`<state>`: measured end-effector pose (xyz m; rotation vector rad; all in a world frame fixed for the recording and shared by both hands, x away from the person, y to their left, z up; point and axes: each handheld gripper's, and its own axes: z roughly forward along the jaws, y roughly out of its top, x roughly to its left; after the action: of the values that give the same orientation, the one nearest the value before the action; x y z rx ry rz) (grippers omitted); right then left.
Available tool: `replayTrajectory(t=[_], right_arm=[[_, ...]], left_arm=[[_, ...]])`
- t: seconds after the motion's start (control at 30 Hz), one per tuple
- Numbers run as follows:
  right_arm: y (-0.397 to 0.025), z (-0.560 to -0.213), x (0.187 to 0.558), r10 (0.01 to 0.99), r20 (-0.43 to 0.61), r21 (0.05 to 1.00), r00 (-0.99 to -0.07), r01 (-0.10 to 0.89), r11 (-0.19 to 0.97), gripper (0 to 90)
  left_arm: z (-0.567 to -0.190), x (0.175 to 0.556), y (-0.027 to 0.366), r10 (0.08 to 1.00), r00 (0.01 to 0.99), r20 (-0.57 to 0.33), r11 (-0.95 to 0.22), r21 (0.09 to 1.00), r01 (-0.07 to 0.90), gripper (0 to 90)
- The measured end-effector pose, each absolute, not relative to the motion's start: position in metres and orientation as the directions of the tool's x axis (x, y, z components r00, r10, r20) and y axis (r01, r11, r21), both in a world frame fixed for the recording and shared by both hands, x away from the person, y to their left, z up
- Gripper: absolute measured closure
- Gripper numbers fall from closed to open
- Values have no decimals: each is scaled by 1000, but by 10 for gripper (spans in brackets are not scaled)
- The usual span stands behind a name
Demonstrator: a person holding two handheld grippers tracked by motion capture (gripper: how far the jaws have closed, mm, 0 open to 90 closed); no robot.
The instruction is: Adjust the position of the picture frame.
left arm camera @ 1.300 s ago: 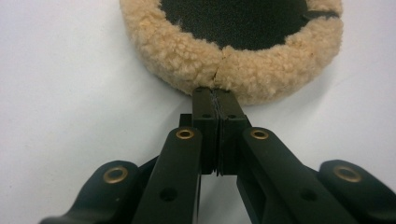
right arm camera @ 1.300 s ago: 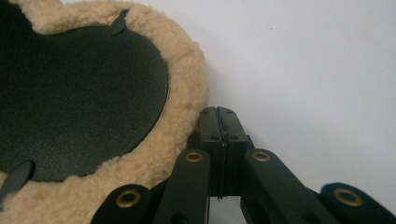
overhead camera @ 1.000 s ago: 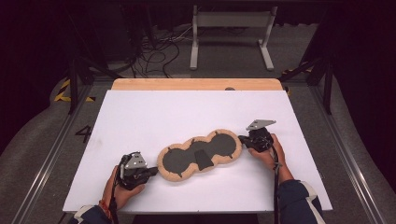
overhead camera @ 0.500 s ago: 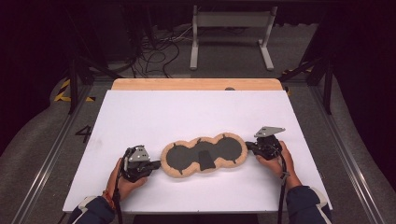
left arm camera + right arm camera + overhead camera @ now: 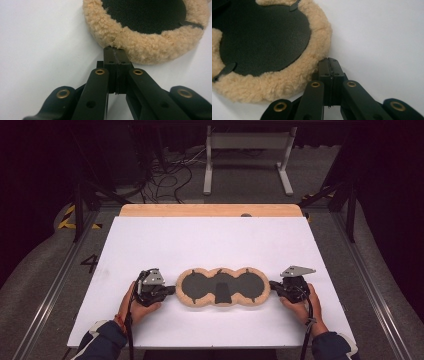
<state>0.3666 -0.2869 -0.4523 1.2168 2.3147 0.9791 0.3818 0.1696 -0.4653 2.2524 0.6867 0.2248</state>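
Fleece pad, tan rim with three dark rounded panels, lay flat on the white table, toward the near edge, long axis running left-right. Left gripper sat at the pad's left end, jaws pressed together, tips touching the fleece rim; nothing visibly pinched between them. Right gripper sat at the pad's right end, jaws also closed flat against each other, tips just beside the rim, possibly brushing it. Each was held by a hand, left hand and right hand.
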Motion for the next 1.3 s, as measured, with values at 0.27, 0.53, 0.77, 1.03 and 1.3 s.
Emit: replayTrajectory(t=[0.27, 0.53, 0.77, 1.03, 1.3], right_arm=[[-291, -453, 358, 828, 7, 717, -561, 580, 387, 900], [-289, -453, 355, 834, -16, 719, -551, 574, 393, 900], [-291, -452, 355, 836, -16, 719, -548, 575, 391, 852], [-298, -443, 352, 844, 21, 750, -536, 567, 341, 812], [-288, -434, 339, 810, -1, 776, -586, 511, 370, 777]], left_arm=[[-466, 389, 165, 550, 833, -64, -551, 721, 419, 897], [-467, 387, 164, 555, 831, -44, -551, 728, 407, 895], [-466, 386, 170, 567, 823, -28, -533, 749, 393, 847], [-455, 375, 196, 586, 811, -5, -500, 785, 366, 797], [-450, 354, 222, 594, 805, 2, -473, 810, 347, 698]])
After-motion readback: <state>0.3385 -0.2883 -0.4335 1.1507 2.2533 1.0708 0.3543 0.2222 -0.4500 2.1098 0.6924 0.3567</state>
